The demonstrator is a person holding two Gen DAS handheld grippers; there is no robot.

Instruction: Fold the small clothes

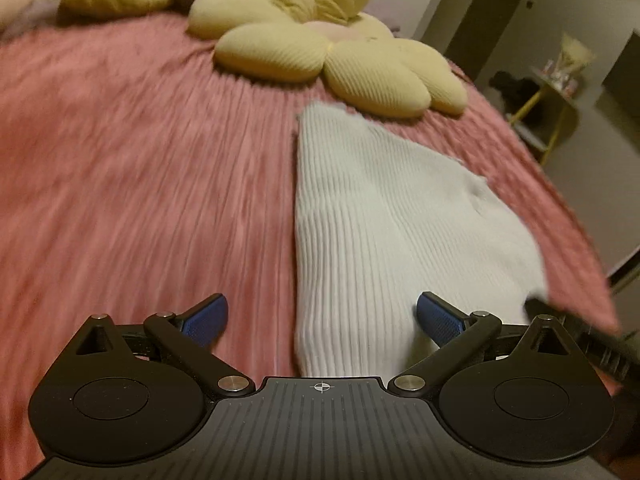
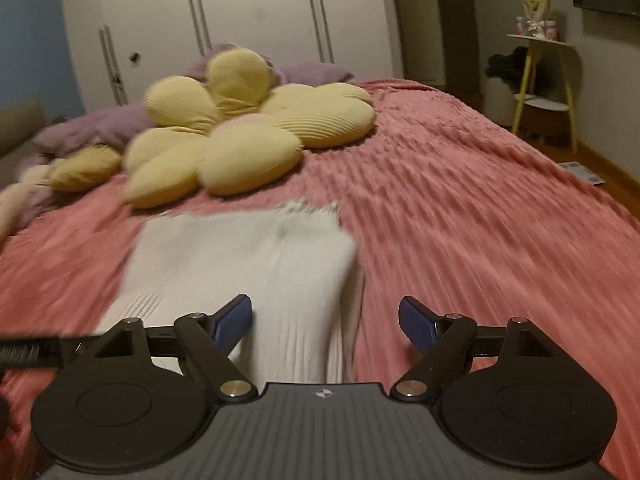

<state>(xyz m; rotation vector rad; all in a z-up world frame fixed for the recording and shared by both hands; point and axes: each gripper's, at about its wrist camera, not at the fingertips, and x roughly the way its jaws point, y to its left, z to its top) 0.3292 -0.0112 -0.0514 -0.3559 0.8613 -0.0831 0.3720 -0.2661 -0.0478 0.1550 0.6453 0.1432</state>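
Right wrist view, white ribbed garment point(image 2: 240, 256) on pink bedspread point(image 2: 460, 208), flower cushion point(image 2: 240, 128) beyond (both jaws open, empty)

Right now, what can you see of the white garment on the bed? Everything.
The white garment is a ribbed knit, apparently folded into a narrow tapering shape. It lies flat on the pink ribbed bedspread, its far end close to the yellow flower cushion. The right wrist view shows a frayed-looking far edge. Both grippers stand open over its near end; neither visibly grips it. Blur hides finer detail.
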